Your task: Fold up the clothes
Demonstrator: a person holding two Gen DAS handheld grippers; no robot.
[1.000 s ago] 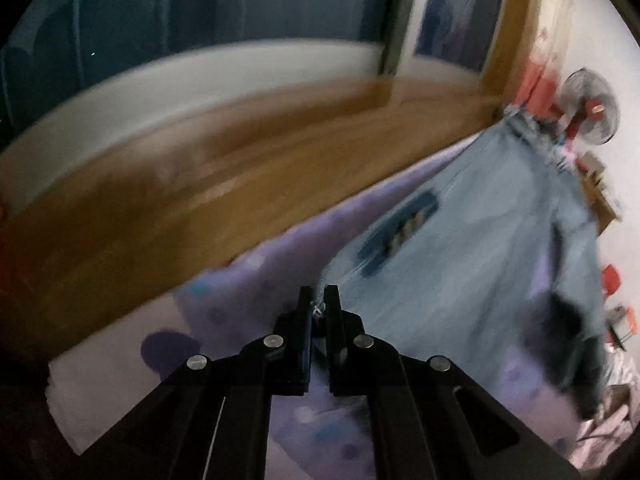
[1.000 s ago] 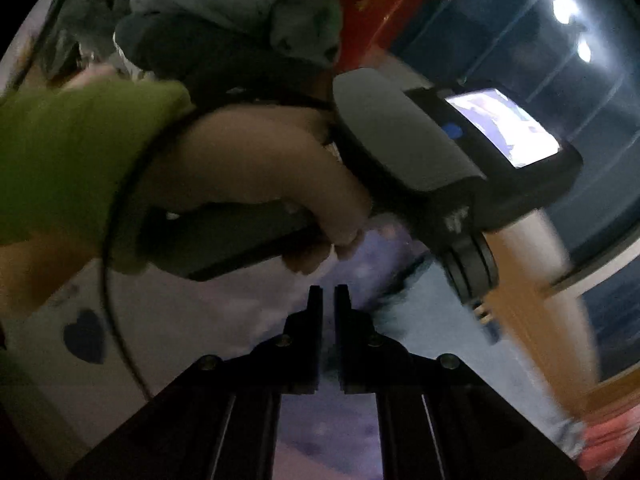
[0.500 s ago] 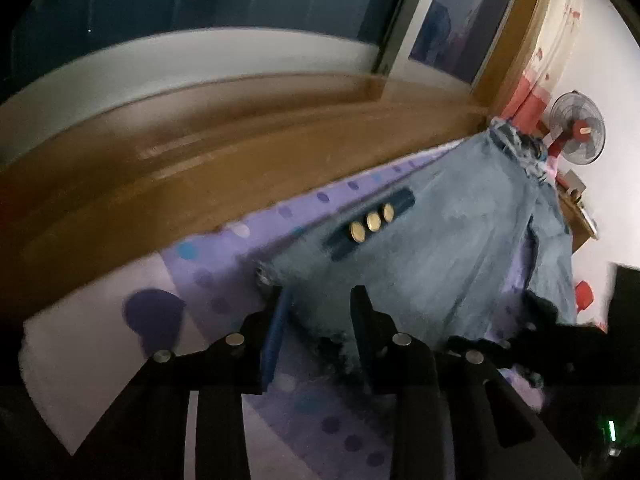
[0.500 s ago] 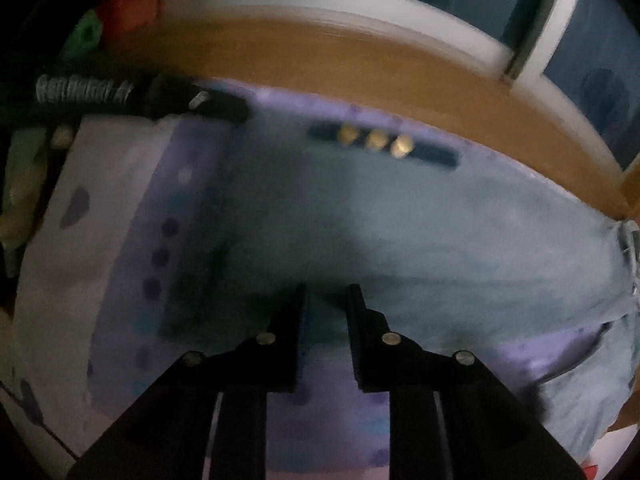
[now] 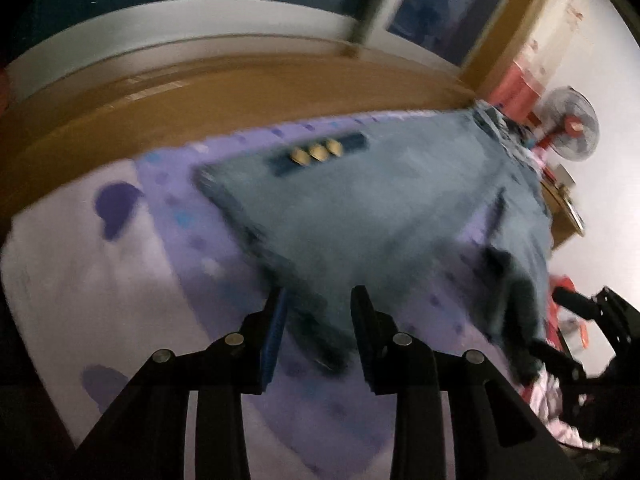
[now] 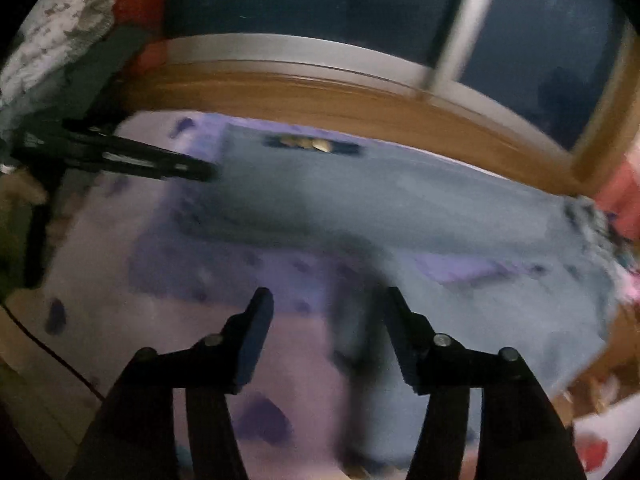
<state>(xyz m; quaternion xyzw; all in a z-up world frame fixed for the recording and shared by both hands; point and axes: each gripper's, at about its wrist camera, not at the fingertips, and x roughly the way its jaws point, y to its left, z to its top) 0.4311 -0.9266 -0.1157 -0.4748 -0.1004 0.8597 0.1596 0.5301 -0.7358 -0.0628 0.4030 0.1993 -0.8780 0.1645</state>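
Right, I have both tongs over the bed [image 5: 72,280], whose cover is pale lilac with purple dots and hearts, and the denim garment [image 5: 384,208] lies spread flat on it. It is blue-grey, with a dark tab carrying three brass buttons [image 5: 316,152] near its far edge, close to the wooden ledge [image 5: 200,92] under the dark window [image 6: 320,0].

My left tongs [image 5: 318,304] stand partly apart, and nothing is pinched between the pads. The near hem of the garment lies in line with the gap and just beyond the tips; the blur stops me telling whether the cloth touches them. From this side the denim runs away to the right, towards a small fan [image 5: 572,128] by the wall.

My right tongs [image 6: 326,304] are opening, the jaws well apart. Between them I see only bedcover and a dark blurred streak, no cloth gripped. The garment lies beyond and to the right of the tips, stretching across the bed, with a strip of lilac cover showing through a gap in the fabric. In the right wrist view the left tongs [image 6: 208,172] reach in from the left, their tips at the garment's left edge. A heap of other clothes [image 6: 52,40] sits at the top left.
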